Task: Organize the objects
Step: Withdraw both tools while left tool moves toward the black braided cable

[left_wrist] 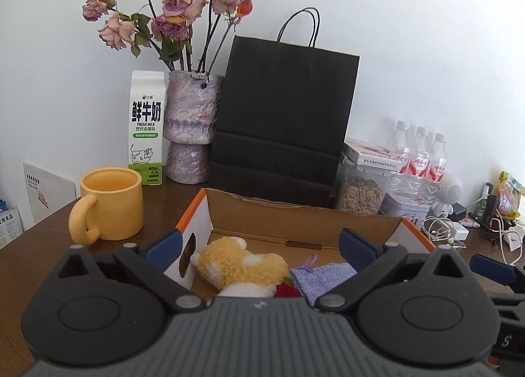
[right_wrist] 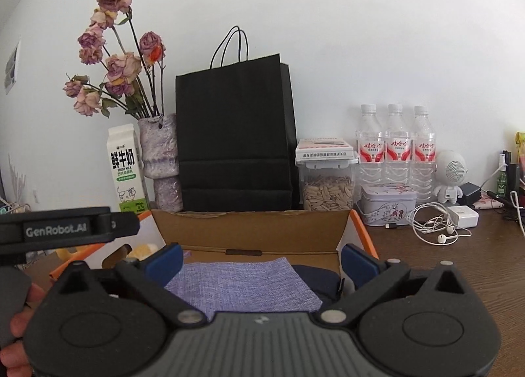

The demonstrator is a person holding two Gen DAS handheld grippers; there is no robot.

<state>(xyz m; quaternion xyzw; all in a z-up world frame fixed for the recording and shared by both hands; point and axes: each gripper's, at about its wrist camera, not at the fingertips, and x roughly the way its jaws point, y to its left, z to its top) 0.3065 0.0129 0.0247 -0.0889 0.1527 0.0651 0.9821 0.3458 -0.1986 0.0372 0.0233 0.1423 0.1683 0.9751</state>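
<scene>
Near the front edge of the dark wooden bench [left_wrist: 39, 246] stands an open cardboard box with orange-edged white outer walls [left_wrist: 295, 216]. Inside the box lie a yellow-and-white plush toy [left_wrist: 241, 267], a lavender woven fabric pouch [left_wrist: 320, 278] and a small red item [left_wrist: 287, 290], partly hidden. The right wrist view also shows a dark blue item [right_wrist: 320, 278] beside the pouch, against the right wall of the box.

The left gripper [left_wrist: 261, 246] hangs over the front of the box with its blue-padded fingers [left_wrist: 164, 247] wide apart and nothing between the pads. The right gripper [right_wrist: 261, 257] is in the same state above the pouch: fingers [right_wrist: 359, 262] spread fully, clamping nothing.

Left of the box a yellow ceramic mug [left_wrist: 110, 205] stands upright. Along the rear edge of the bench, against the wall, stand a white milk carton [left_wrist: 146, 128], a purple textured vase of dried roses [left_wrist: 190, 128], a black paper bag [left_wrist: 282, 121], a clear seed jar [right_wrist: 328, 187], a decorated tin [right_wrist: 387, 206] and three water bottles [right_wrist: 397, 150]. White earphones [right_wrist: 433, 223] lie toward the right edge.
</scene>
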